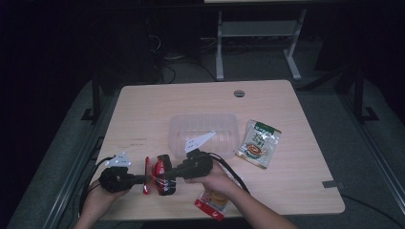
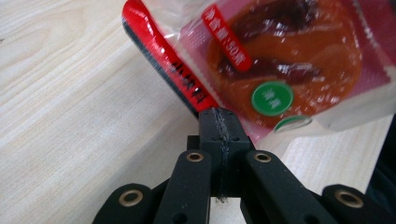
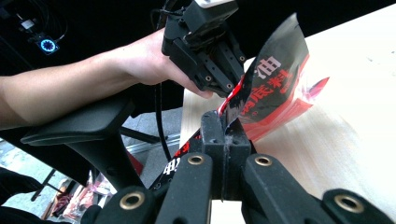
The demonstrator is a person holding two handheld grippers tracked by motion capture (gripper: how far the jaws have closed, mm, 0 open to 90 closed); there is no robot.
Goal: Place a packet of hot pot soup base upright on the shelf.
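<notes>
1. Left gripper (image 1: 143, 180) clamped on red-and-black plastic sauce packet (image 1: 161, 174), table (image 1: 296, 157) at 7 o'clock
2. Right gripper (image 1: 168, 175) pinching same packet's opposite edge
3. Clear plastic tub (image 1: 203, 129) at centre, empty-handed

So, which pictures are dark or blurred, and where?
High view: dim, the room black around the table. Left gripper view: bright, the red sauce packet soft and out of focus. Right gripper view: the black and red packet sharp, background dark.
</notes>
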